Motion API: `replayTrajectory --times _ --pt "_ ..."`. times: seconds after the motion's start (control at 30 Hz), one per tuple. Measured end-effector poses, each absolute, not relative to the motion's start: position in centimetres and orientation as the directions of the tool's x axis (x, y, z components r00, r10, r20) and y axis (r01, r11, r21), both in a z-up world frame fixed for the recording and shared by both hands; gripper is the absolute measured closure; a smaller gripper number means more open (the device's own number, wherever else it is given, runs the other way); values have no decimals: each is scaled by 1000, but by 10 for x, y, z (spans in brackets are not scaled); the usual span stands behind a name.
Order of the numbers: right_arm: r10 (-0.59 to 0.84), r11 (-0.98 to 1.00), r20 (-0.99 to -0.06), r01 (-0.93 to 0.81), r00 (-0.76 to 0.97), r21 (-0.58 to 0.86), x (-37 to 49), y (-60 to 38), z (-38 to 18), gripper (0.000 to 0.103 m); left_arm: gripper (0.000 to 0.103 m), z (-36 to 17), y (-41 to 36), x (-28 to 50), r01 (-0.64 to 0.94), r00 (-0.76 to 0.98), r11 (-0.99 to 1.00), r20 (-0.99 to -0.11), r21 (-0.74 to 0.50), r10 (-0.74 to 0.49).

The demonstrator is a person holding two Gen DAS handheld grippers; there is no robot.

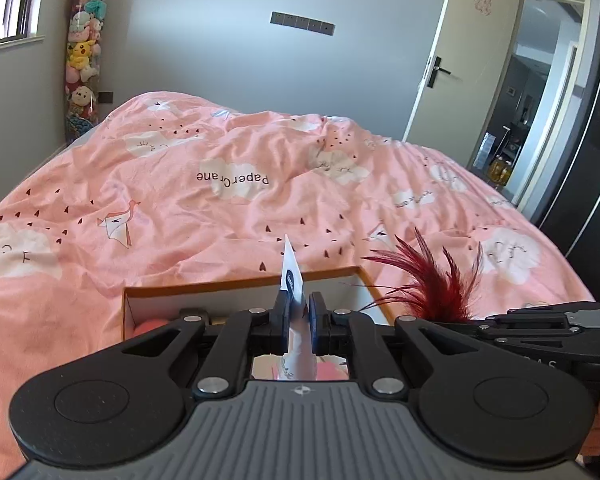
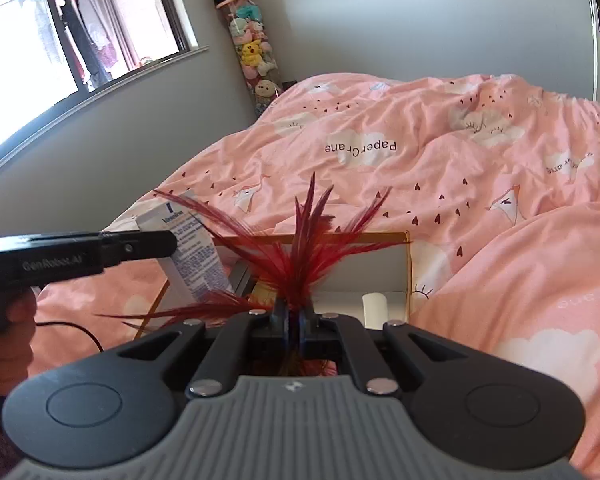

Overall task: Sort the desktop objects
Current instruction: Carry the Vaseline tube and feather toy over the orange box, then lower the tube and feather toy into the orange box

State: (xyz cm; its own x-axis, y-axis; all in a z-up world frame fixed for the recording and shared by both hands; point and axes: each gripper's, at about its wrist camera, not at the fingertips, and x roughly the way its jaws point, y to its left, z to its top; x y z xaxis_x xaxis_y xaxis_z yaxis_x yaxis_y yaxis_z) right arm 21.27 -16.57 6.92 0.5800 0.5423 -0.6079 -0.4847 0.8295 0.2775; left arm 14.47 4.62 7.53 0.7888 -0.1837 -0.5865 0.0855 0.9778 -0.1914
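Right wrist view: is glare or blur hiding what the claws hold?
Right wrist view: window blown out at the left, red feathers slightly soft, Vaseline box readable. Left wrist view: evenly lit, box edge-on and sharp; fisheye bends the door frame.

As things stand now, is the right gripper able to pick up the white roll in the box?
Probably not yet. The right gripper is shut on the red feathers, so its jaws are occupied. The white roll stands uncovered in the open box just ahead, so the path itself looks free.

Dark-red feathers (image 2: 300,248), pink cloud-patterned duvet (image 2: 480,184), white-and-blue tube (image 2: 192,256).
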Motion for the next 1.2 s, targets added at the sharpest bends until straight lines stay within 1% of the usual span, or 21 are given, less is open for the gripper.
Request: replayTrajectory --times 0.17,0.33,0.53,0.73,0.9,1.03,1.2 --pt "511 851 -647 -442 566 285 250 -152 47 99 93 46 46 178 68 779 978 -602 -197 -176" --pt "503 855 -673 -425 543 296 281 -139 28 99 93 26 39 204 69 776 988 -615 -138 -140" --pt "486 864 -705 -405 516 300 313 -124 7 99 93 -1 40 225 82 752 989 -644 -126 -144" --pt "480 866 -729 -396 487 306 329 -108 -11 99 92 -16 38 227 122 745 988 -648 -99 -157" --pt "464 873 -739 -394 489 288 333 -102 -16 98 92 -22 30 223 157 741 987 -656 -39 -144" --pt "447 879 -747 -395 492 266 333 -103 -19 98 92 -20 24 216 190 753 982 -642 2 -145" --pt "447 880 -751 -391 485 271 334 -102 -23 98 92 -28 20 217 192 752 981 -647 31 -127"
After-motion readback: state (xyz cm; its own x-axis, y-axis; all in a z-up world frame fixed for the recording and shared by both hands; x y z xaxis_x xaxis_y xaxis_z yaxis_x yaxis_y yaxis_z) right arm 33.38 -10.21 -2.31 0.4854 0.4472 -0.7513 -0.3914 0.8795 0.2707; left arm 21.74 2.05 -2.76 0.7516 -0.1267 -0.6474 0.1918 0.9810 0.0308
